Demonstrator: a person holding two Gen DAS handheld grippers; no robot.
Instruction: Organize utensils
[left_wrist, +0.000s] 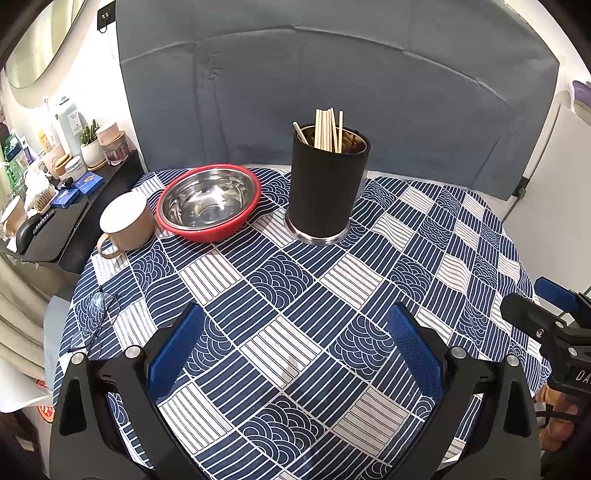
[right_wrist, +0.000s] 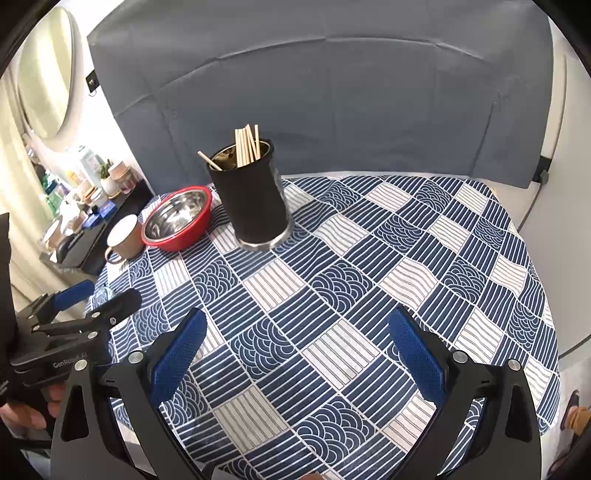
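Note:
A black cylindrical utensil holder (left_wrist: 325, 188) (right_wrist: 255, 201) stands upright at the back of the table with several wooden chopsticks (left_wrist: 328, 130) (right_wrist: 248, 146) sticking out of it. My left gripper (left_wrist: 295, 325) is open and empty above the near part of the tablecloth, well short of the holder. My right gripper (right_wrist: 297, 328) is open and empty too, to the right of the left one. The right gripper also shows at the right edge of the left wrist view (left_wrist: 546, 306). The left gripper shows at the left edge of the right wrist view (right_wrist: 96, 299).
A steel bowl with a red rim (left_wrist: 208, 201) (right_wrist: 177, 218) and a beige mug (left_wrist: 127, 225) (right_wrist: 123, 236) sit left of the holder. Eyeglasses (left_wrist: 98, 317) lie near the table's left edge. A cluttered shelf (left_wrist: 55, 177) stands to the left; a grey backdrop (left_wrist: 332, 74) stands behind.

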